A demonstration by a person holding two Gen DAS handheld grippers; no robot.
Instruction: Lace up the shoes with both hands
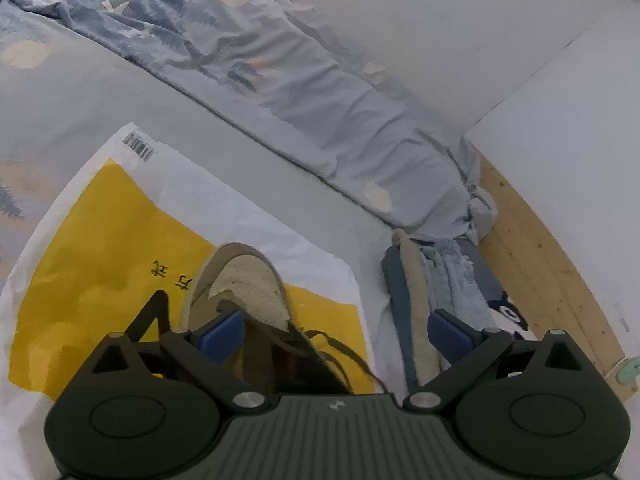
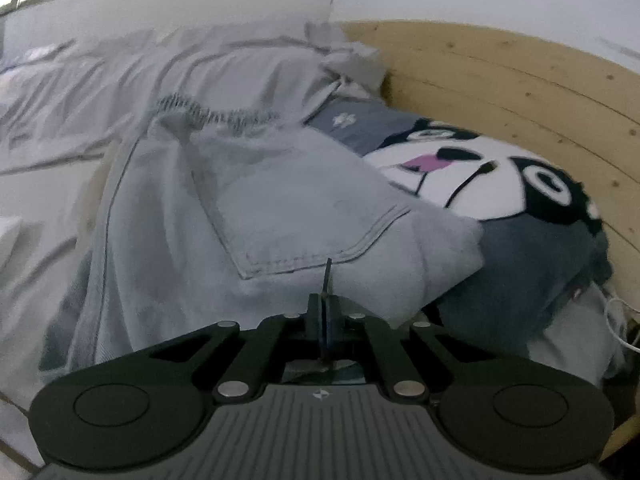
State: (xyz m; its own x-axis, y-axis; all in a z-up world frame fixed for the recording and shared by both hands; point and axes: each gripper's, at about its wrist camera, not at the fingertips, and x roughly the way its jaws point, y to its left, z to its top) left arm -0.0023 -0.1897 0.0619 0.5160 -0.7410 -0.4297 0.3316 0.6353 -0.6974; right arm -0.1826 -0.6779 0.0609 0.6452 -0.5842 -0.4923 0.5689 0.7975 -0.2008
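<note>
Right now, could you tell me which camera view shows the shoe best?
The left wrist view: the shoe lies toe away on the yellow-and-white bag, between the open left gripper pads. The right wrist view shows no shoe, only jeans.

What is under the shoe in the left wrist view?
The shoe sits on a white and yellow printed bag, which lies on the bed sheet. The gripper body hides the shoe's heel end, and the bag under the sole is covered.
</note>
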